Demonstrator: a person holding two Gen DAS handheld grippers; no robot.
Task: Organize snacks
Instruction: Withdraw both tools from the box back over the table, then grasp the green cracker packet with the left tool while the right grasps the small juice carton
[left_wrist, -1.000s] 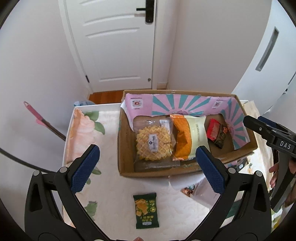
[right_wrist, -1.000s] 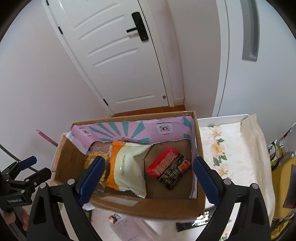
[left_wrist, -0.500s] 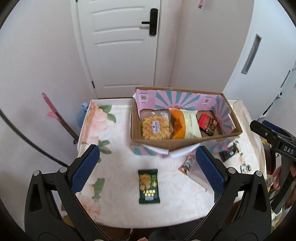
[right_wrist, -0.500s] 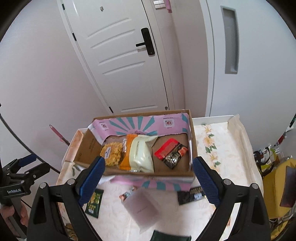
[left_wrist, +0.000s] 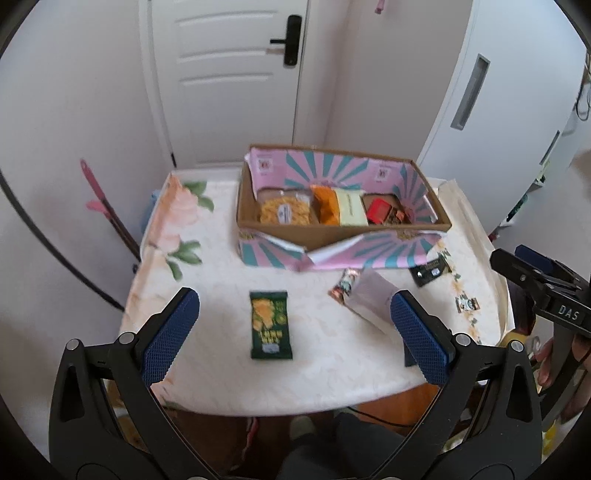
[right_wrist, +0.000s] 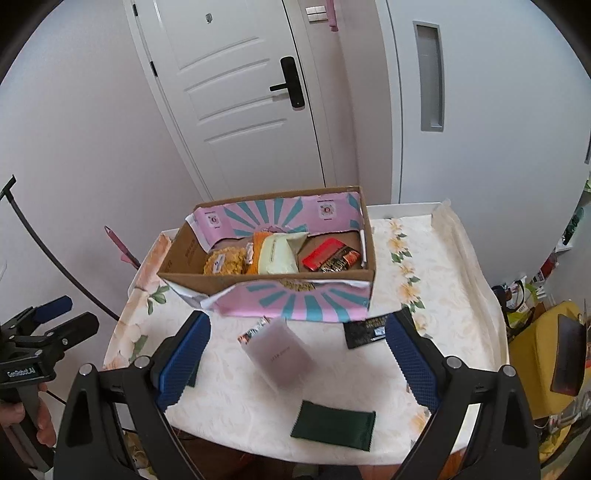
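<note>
A cardboard box (left_wrist: 280, 236) (right_wrist: 199, 280) with pink and teal lining stands at the back of the table. Inside lie a waffle pack (left_wrist: 285, 211), an orange-and-cream bag (left_wrist: 340, 208) and a red-and-black pack (right_wrist: 331, 255). On the cloth in front of it lie a green snack pack (left_wrist: 270, 325), a pale pouch (right_wrist: 279, 350), a small colourful wrapper (left_wrist: 345, 286), a black pack (right_wrist: 365, 332) and a dark green pack (right_wrist: 334, 424). My left gripper (left_wrist: 293, 338) and my right gripper (right_wrist: 295, 360) hover open and empty above the table's near edge.
The table carries a white floral cloth (left_wrist: 177, 229). A white door (left_wrist: 229, 81) and white walls stand behind it. A pink-handled tool (left_wrist: 107, 210) leans at the left. Yellow and other clutter (right_wrist: 546, 332) sits to the right of the table.
Both grippers have drawn back and up from the box, so the whole table and the loose packs in front of the box have come into view. Both stay open.
</note>
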